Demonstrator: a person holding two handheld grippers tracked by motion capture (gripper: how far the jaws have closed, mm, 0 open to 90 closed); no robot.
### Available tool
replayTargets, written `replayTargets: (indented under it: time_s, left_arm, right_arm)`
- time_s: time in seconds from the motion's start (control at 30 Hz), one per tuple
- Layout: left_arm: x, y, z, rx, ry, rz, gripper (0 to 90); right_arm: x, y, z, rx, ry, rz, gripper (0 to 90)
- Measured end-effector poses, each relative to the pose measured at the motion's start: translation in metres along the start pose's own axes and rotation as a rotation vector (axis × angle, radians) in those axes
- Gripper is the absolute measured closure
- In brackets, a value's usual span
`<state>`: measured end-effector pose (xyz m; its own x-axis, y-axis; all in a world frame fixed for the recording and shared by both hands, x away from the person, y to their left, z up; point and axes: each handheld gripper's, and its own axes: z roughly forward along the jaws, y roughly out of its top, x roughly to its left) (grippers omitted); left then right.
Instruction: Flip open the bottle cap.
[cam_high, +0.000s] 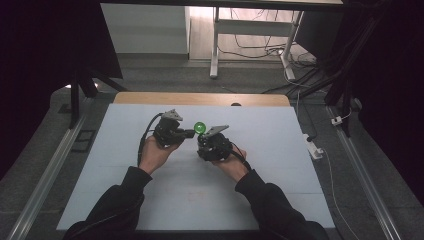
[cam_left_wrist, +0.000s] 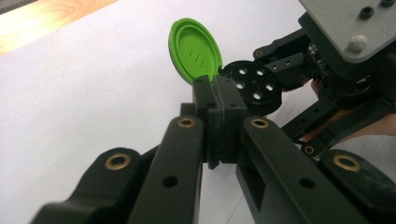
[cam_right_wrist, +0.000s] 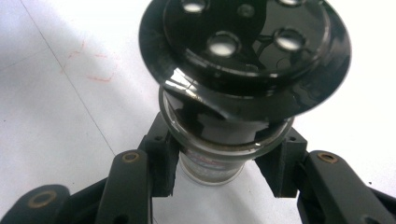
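- Both grippers are up over the middle of the white table (cam_high: 125, 190), held close together, the person's black sleeves coming in from the near edge.
- The left gripper (cam_high: 190, 133) points rightward, and in the left gripper view its jaws are pressed together on the lower edge of a green lid (cam_left_wrist: 195, 50) — a firm pinch right at the rim.
- That lid stands flipped open and tilted up, its hollow inside facing the camera, with a few tiny raised dots on it.
- From above, the lid shows as a bright green spot (cam_high: 200, 127) between the two grippers.
- Just right of the lid sits a black perforated top (cam_left_wrist: 253, 85), round, with several holes through it, touching the lid's lower edge.
- The right gripper (cam_right_wrist: 219, 168) has its jaws clamped on either side of a small jar (cam_right_wrist: 212, 163), gripping the clear neck below that black top.
- In the right gripper view the holed cap (cam_right_wrist: 247, 51) looms large and glossy, tipped toward the camera.
- The right gripper (cam_high: 210, 145) sits slightly nearer than the left, the grey plate on top angled.
- Beyond the table's far wooden edge (cam_high: 200, 98), cables (cam_high: 260, 50) lie on the floor.
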<state>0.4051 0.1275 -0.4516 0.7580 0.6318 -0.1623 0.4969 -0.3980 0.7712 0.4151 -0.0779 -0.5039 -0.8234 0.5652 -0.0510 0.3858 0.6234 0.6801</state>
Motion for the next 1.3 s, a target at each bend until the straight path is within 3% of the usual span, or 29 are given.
replayTargets:
  time_s: [0.27,0.6,0.77,1.03,1.3]
  left_arm:
    - [-0.007,0.000,0.001,0.003,-0.013,0.017,88.2]
    - [-0.011,-0.004,-0.006,0.010,-0.031,0.037,77.4]
    - [-0.014,-0.007,-0.013,0.015,-0.022,0.047,69.6]
    - [-0.018,-0.014,-0.021,0.030,-0.011,0.044,55.8]
    - [-0.023,-0.022,-0.019,0.025,-0.014,0.011,34.8]
  right_arm:
    - [0.000,0.000,0.000,0.002,0.002,-0.002,51.9]
    - [-0.003,0.002,-0.008,-0.023,0.006,0.007,45.7]
    - [-0.006,0.002,-0.016,-0.035,0.026,0.040,41.3]
    - [-0.003,-0.002,-0.023,-0.030,0.047,0.047,35.9]
    - [0.001,-0.007,-0.038,-0.034,0.079,0.061,25.5]
